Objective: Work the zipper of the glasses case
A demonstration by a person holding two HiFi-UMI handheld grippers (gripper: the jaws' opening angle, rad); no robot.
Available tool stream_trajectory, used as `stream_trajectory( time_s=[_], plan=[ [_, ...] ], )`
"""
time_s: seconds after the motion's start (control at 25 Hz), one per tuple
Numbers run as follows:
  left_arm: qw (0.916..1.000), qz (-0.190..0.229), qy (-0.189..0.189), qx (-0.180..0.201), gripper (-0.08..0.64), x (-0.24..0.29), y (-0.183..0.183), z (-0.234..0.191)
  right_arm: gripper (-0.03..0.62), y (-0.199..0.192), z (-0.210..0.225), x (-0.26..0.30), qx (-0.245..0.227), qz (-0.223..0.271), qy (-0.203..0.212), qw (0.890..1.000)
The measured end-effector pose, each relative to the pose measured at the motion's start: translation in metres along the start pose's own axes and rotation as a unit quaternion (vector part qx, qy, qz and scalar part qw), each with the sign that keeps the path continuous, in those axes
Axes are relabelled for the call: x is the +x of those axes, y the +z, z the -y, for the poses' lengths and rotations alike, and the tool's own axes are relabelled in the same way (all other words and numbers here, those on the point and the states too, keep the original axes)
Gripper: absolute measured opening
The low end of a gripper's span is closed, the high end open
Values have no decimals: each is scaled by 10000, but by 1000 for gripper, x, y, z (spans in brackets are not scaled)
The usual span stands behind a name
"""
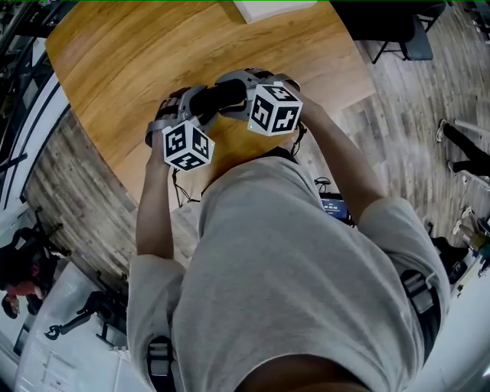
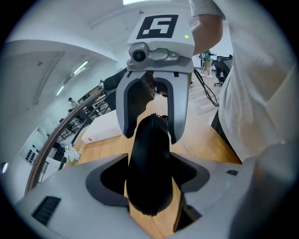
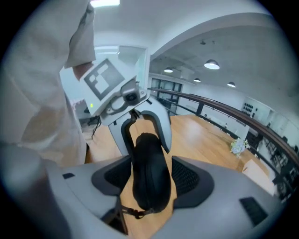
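A black glasses case (image 1: 218, 98) hangs over the wooden table (image 1: 138, 53), lengthwise between my two grippers, which face each other. In the right gripper view, my right gripper (image 3: 149, 179) is shut on one end of the case (image 3: 150, 163), pads against both its sides. A short zipper pull cord (image 3: 133, 213) dangles at this end. In the left gripper view, the other end of the case (image 2: 149, 163) lies between the jaws of my left gripper (image 2: 152, 175), which stand wide and open, with a strip of wood showing beside the case. The opposite gripper's fingers (image 2: 122, 116) straddle the far end.
A white flat object (image 1: 272, 8) lies at the table's far edge, and a white box (image 2: 100, 128) is seen in the left gripper view. The person's grey shirt (image 1: 291, 253) fills the near side. A small bunch of flowers (image 3: 238, 147) sits far off.
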State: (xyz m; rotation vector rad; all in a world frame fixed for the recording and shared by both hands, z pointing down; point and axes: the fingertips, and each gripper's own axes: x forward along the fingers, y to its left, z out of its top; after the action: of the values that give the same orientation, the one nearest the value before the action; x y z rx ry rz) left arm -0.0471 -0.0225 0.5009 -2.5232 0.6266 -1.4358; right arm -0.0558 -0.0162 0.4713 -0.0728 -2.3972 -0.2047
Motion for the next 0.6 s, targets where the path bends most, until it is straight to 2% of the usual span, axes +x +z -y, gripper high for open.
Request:
stream_trajectory(
  time_s=[0.12,0.24,0.28,0.32,0.36,0.48,0.6],
  plan=[
    [9998,-14,84,-158,293,0,-10,0,285,0,10,-13,932,597,-160,9937],
    [9990,115,231,-371,291,-4,-18,-3,284,-6,16,-25,1775,1103,-180,9778],
    [9985,180,278,-443,291,-6,-19,-5,265,-10,18,-30,2036,1256,-196,9708],
    [9978,257,308,-534,291,-7,-20,-7,169,-14,22,-36,2296,1409,-268,9627],
    [9968,340,326,-647,291,-8,-21,-9,44,-19,27,-42,2549,1565,-388,9534],
    [9942,452,422,-881,291,-11,-27,-16,37,-30,37,-54,3100,1895,-678,9292],
    [9940,458,504,-859,290,-12,-29,-20,38,-36,36,-51,3273,1901,-688,9230]
  ],
)
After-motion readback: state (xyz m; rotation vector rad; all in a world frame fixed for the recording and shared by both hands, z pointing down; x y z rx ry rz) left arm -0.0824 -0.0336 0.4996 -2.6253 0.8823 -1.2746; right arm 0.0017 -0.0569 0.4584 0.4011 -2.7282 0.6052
